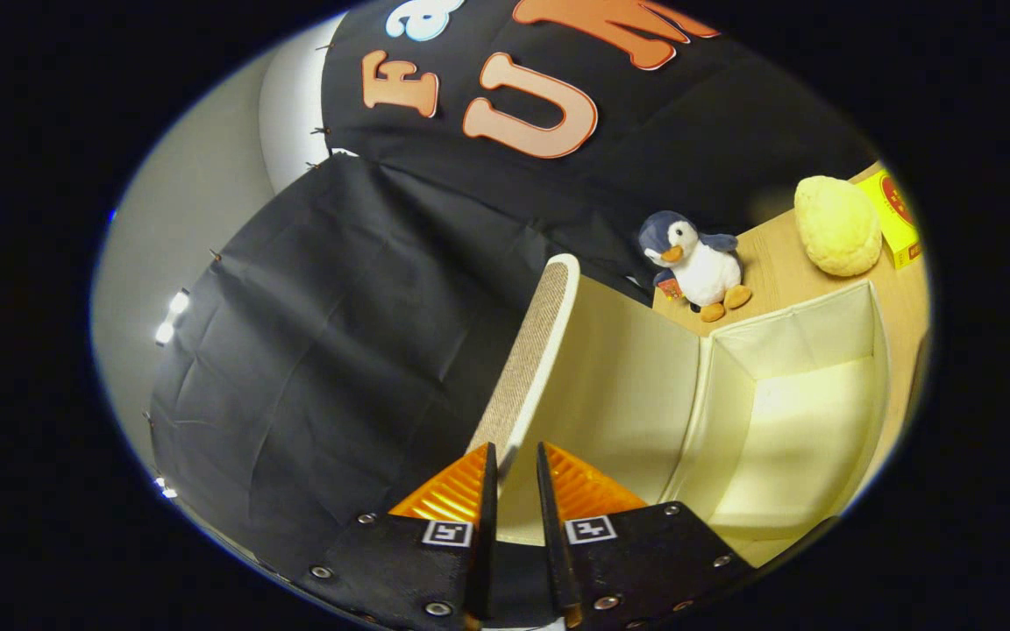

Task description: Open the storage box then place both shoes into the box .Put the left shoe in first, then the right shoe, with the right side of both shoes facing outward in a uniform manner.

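the gripper has its fingers drawn close together on the edge of the storage box lid, one finger on each face, so the jaws stand narrow and appear to pinch the lid between them. contact on both faces looks likely, but the exact press cannot be confirmed at the fingertips.

the lid rises from the fingers toward 12 o'clock, raised on edge, with its woven outer face turned toward 9 o'clock and its pale inner face toward 3 o'clock. holding the lid by its free edge gives leverage about the hinge side and keeps the opening unobstructed.

the storage box lies at 2 to 3 o'clock of the fingers, with its pale interior exposed and nothing seen inside it. judged from this, the opening step is close to complete and no shoe is placed yet. the shoes cannot be located from here.

on the wooden table beyond the box, at 1 o'clock, stands a toy penguin. farther toward 2 o'clock lie a yellow lumpy object and a yellow carton, touching or just beside each other. these items stand apart from the box rim and should not hinder the lid.

next requirement, as a judgement: the lid must rest open unaided before release, or it may fall back over the opening.
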`<state>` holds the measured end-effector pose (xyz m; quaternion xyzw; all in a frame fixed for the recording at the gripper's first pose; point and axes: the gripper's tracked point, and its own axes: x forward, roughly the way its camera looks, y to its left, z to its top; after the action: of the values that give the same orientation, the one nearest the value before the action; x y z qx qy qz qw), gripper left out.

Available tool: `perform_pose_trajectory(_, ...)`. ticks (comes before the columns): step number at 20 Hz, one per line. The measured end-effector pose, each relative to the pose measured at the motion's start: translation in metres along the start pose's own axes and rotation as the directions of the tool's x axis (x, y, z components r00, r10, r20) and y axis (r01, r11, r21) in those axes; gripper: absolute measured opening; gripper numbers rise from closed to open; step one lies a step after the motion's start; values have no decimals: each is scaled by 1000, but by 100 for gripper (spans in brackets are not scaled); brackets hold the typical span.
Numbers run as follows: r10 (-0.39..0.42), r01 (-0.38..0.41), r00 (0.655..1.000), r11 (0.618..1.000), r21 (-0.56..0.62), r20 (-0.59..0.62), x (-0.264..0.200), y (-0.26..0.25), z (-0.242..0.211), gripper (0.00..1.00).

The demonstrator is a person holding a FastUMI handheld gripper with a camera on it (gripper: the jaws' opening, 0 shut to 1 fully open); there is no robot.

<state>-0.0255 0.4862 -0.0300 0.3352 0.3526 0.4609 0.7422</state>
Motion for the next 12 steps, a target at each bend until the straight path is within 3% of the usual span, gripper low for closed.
perform_pose_trajectory(3, -25, 25, 1000, 1000, -3, 5, -3, -8, 0, 43)
perform_pose_trajectory(5, -47, 47, 999, 999, -5, 22, -8, -16, 4, 64)
perform_pose_trajectory(6, -54, 55, 997, 998, -8, 48, -12, -18, 10, 79)
perform_pose_trajectory(8, -81, 83, 992, 996, -21, 95, -22, -28, 21, 96)
perform_pose_trajectory(12, -143, 147, 976, 989, -14, 163, -49, -51, 37, 97)
